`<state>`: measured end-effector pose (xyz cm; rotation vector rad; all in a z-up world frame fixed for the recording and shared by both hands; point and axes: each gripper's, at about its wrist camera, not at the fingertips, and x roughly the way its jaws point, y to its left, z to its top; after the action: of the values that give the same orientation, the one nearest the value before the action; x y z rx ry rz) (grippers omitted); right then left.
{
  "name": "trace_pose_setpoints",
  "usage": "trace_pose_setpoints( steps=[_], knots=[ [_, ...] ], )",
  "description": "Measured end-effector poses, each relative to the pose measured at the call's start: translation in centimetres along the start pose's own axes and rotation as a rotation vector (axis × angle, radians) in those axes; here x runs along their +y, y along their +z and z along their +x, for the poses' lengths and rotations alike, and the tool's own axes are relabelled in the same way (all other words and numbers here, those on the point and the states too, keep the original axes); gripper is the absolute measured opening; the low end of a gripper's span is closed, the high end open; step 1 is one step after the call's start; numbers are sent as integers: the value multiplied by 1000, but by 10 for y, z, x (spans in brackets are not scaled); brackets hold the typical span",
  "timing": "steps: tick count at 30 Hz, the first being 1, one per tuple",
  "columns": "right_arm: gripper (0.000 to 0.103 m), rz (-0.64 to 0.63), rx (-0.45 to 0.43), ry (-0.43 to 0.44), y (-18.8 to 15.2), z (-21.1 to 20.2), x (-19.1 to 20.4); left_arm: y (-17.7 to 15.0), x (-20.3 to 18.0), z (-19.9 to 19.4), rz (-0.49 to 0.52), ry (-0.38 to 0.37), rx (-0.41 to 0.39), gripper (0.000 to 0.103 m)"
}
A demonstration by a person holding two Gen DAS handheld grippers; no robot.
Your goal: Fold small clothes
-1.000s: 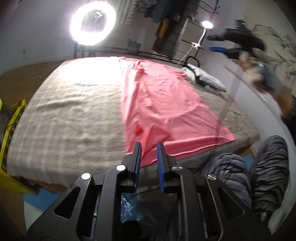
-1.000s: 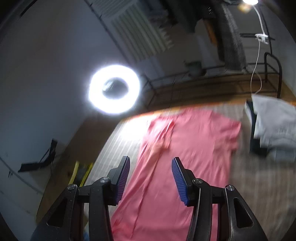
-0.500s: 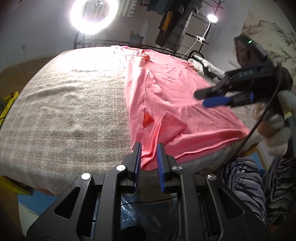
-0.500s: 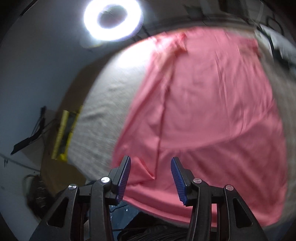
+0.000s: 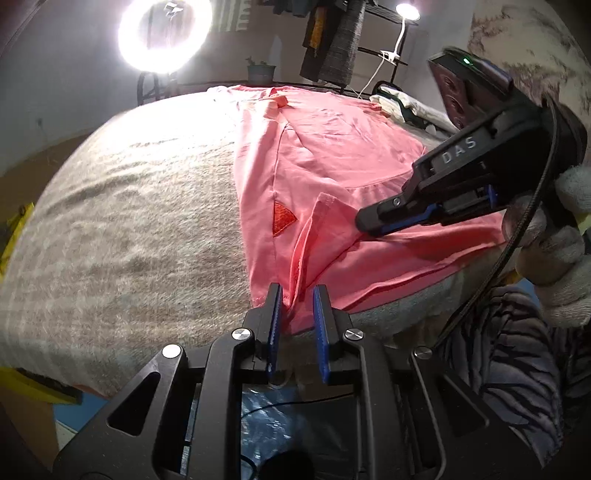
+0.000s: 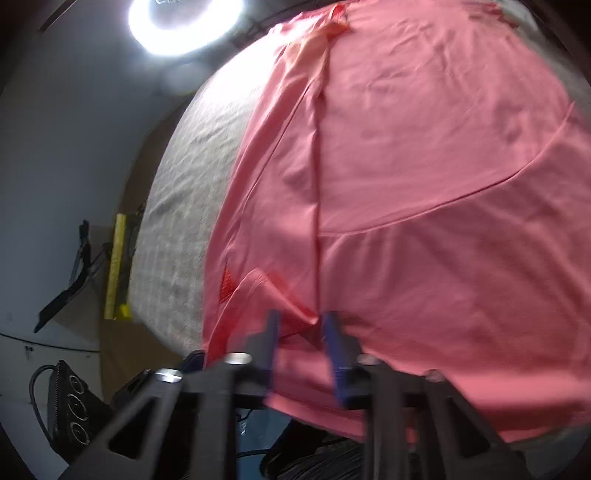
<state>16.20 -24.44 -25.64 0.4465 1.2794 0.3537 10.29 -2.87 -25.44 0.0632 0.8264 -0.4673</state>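
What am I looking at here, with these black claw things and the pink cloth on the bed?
The claws are two hand-held grippers, no robot arm: a person in white gloves holds one in each hand. Each picture comes from a fisheye camera on a gripper, looking along its two fingers. A pink garment lies spread on a grey blanket under a ring light. The left gripper has a fold of the garment's near hem between its narrow, blue-padded jaws; whether they pinch it is unclear. The right gripper, seen from the left one's camera, is closing its jaws on the fabric further along the hem.
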Motion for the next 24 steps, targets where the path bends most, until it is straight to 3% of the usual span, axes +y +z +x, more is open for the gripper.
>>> trace_pose_setpoints(
  steps=[2, 9, 11, 13, 14, 15, 20, 24],
  knots=[
    [0, -12, 9, 29, -3, 7, 3, 0, -5, -4, 25, 8, -21, 2],
    [0, -64, -60, 65, -13, -34, -2, -1, -10, -26, 72, -27, -56, 2],
    [1, -123, -78, 24, -16, -42, 2, -4, -13, -25, 101, -32, -36, 2],
    [9, -134, -58, 19, -18, -42, 0, -6, -14, -24, 108, -27, -19, 2],
    [34, -112, -44, 23, -17, -41, -4, -7, -12, -25, 94, -26, -18, 2],
    [51, -93, -41, 35, -16, -42, -9, -7, -8, -27, 67, -30, -20, 2],
    [51, 28, -58, 99, -9, -47, -36, -2, 22, -24, -98, -25, -25, 12],
    [50, 50, -54, 114, -1, -37, -31, -3, 34, -11, -173, -49, -1, 12]
  ],
)
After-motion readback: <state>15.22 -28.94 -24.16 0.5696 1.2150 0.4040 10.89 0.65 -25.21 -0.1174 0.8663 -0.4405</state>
